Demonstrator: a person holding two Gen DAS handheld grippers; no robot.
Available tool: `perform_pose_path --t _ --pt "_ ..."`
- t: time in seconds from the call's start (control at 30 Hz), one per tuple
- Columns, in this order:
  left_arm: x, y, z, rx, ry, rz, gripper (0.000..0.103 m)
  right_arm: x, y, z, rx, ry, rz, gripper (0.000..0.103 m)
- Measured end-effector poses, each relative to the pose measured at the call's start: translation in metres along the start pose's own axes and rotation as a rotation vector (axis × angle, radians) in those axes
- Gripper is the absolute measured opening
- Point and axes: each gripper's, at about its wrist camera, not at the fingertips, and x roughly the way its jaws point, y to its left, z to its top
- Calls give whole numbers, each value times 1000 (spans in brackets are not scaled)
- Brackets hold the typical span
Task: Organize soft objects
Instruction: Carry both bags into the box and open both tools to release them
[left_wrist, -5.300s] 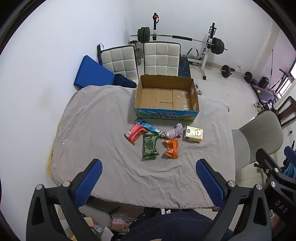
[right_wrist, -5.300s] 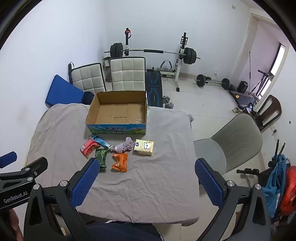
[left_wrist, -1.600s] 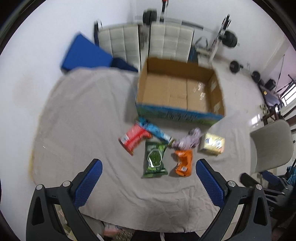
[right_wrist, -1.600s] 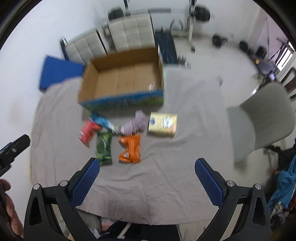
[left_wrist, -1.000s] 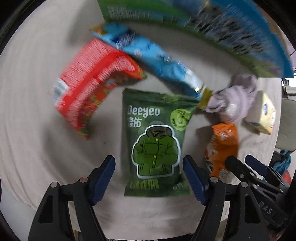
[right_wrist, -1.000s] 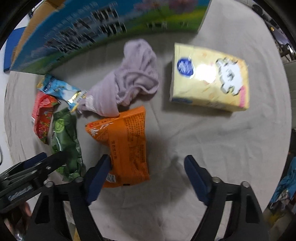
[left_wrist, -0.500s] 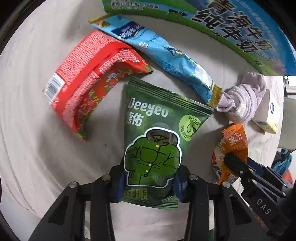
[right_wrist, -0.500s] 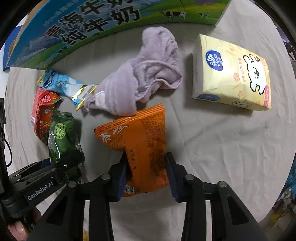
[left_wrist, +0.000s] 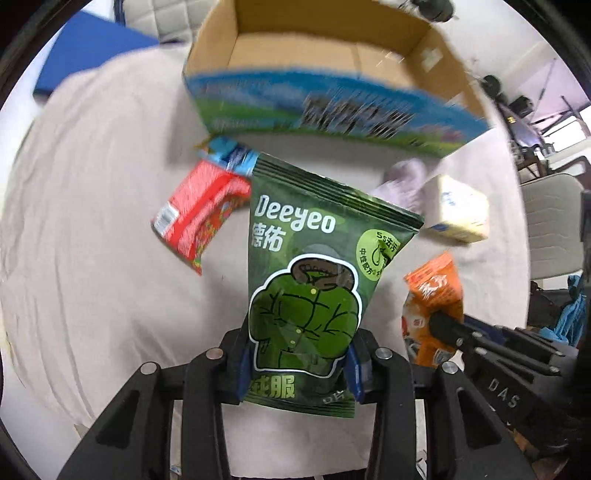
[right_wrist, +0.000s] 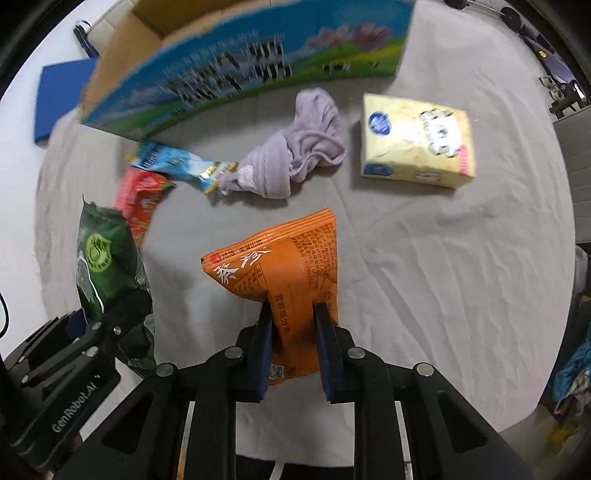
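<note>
A: Left tongs (left_wrist: 297, 363) clenched on the green packet (left_wrist: 314, 280), lifted off the cloth. Right tongs (right_wrist: 293, 334) clenched on the orange packet (right_wrist: 280, 273), also raised.

B: Where's the cardboard box (left_wrist: 325, 62)?

A: Straight ahead of both, open side up. Packets' long axes point boxward; the left pair looks nearer, likely drops first.

B: Remaining?

A: Red packet (right_wrist: 138, 199), blue packet (right_wrist: 173, 162), purple cloth (right_wrist: 295, 147), yellow tissue pack (right_wrist: 417, 142), all just before the box.

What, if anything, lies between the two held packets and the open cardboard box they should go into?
Nothing visible stands as a barrier. The left gripper holds the green packet, the right gripper the orange packet. Only low items lie before the cardboard box: blue sachet, purple cloth, red packet.
</note>
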Motion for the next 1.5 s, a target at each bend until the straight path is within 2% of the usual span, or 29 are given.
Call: perform_pose_path --t 0.1,0.17,0.27,0.43,0.57,0.7,0.87,1.07,1.2,1.33,1.5 --pt "-30 -10 10 23 -48 -32 36 -33 0 -3 -2 -42 38 22" --pt "-50 -21 19 47 -88 -43 36 -81 -9 6 -8 -70 61 22" --pt "-82 -30 37 68 -141 -65 36 -124 -21 17 -21 -128 90 22" --pt "-108 -47 89 72 -218 -85 36 -182 -22 59 -60 -234 139 22" --pt "-111 -48 137 62 -258 -78 36 -204 -21 103 -85 -284 149 22" --pt "-105 -51 185 50 -266 -74 36 -204 -20 150 -105 -306 132 22" --pt "-76 -53 232 33 -226 -74 36 -184 -16 213 -111 -301 97 22" --pt "-25 -41 287 -35 -116 -149 36 -146 -15 277 -99 -252 71 22" --pt "16 -33 312 -110 -24 -221 36 -101 -20 322 -80 -190 63 22" --pt "56 -29 333 -172 67 -279 36 -72 -18 346 -63 -149 53 22" --pt "86 -31 350 -205 135 -291 36 -48 -11 367 -73 -124 12 22"
